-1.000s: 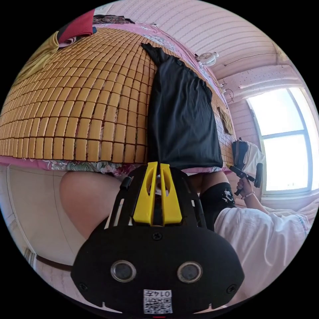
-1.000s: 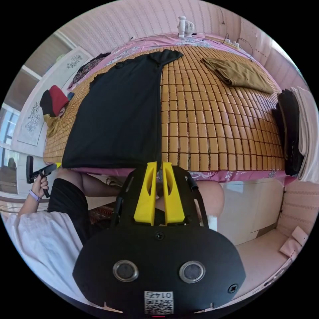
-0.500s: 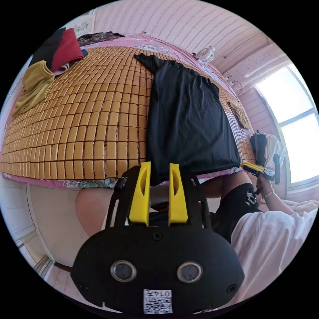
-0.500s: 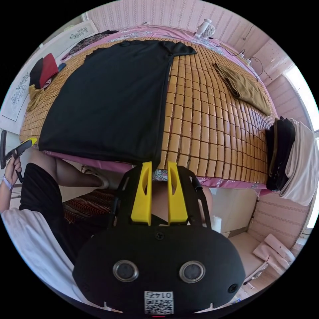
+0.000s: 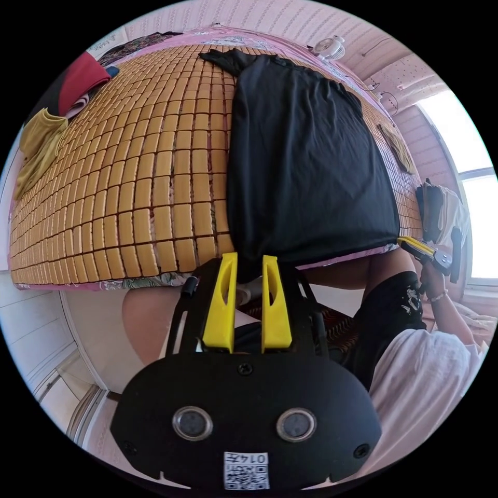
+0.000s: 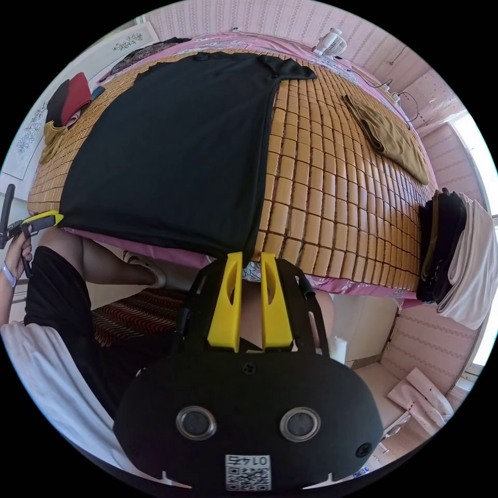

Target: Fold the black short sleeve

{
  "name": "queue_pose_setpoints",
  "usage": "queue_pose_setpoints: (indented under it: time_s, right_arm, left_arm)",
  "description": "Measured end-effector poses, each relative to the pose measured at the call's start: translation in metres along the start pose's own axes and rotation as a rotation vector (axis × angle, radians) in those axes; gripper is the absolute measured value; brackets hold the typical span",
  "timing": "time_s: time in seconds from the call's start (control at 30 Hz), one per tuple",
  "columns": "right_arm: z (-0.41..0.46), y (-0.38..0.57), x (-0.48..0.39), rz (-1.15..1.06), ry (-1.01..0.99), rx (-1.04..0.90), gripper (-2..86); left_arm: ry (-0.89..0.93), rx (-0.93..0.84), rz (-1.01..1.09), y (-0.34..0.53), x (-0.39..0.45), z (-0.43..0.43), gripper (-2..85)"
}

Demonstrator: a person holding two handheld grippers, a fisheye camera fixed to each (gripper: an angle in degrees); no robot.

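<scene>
Fingers [image 5: 220, 301] of the left gripper [image 5: 248, 259] stand narrowly parted with nothing between them, their tips just at the near hem corner of the black shirt [image 5: 306, 155]; in the right gripper view the right gripper [image 6: 250, 258] is likewise narrowly parted and empty, its tips just off the other near corner of the hem. Biggest of all is the mat [image 6: 332, 192] of amber tiles that covers the bed, a pink flowered sheet [image 6: 332, 284] showing along its near edge. Spread flat on the mat lies the shirt, its hem along the near edge and slightly over it, its collar and short sleeves toward the far edge. At the right edge of the mat in the right gripper view hangs a stack of folded clothes [image 6: 456, 254] — dark ones with a white one outermost. Toward the far right corner lies a folded brown garment [image 6: 389, 137]. At the far left corner sits a heap of clothes [image 6: 65, 111] in red, black and mustard. A small white fan [image 6: 330, 41] stands beyond the far edge. Each view catches the other gripper at the opposite hem corner — held in a hand [image 5: 433, 275].
</scene>
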State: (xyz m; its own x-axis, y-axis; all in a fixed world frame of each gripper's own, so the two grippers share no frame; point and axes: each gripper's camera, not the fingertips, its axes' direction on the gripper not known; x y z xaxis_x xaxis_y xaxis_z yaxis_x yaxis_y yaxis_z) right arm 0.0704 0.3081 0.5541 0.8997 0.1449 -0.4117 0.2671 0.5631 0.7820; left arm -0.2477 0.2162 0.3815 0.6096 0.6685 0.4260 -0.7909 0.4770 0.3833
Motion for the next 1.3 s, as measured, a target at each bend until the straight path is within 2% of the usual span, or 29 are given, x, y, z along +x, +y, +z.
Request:
queue_pose_setpoints:
  time_s: [0.6, 1.03, 1.23, 1.3]
  right_arm:
    - [-0.003, 0.006, 0.009, -0.003, 0.022, 0.002, 6.0]
    - [-0.004, 0.028, 0.047, -0.007, 0.03, 0.008, 5.8]
    - [-0.008, 0.045, 0.086, 0.013, -0.092, 0.007, 0.8]
    - [-0.011, 0.054, 0.102, 0.037, -0.142, 0.016, 0.0]
  left_arm:
    - [-0.021, -0.01, 0.003, 0.019, 0.026, -0.016, 6.2]
    - [-0.062, -0.006, 0.033, 0.054, 0.053, -0.035, 6.2]
    - [-0.065, -0.005, 0.035, 0.076, 0.06, -0.048, 4.6]
    - [-0.076, 0.002, 0.03, 0.087, 0.061, -0.057, 0.6]
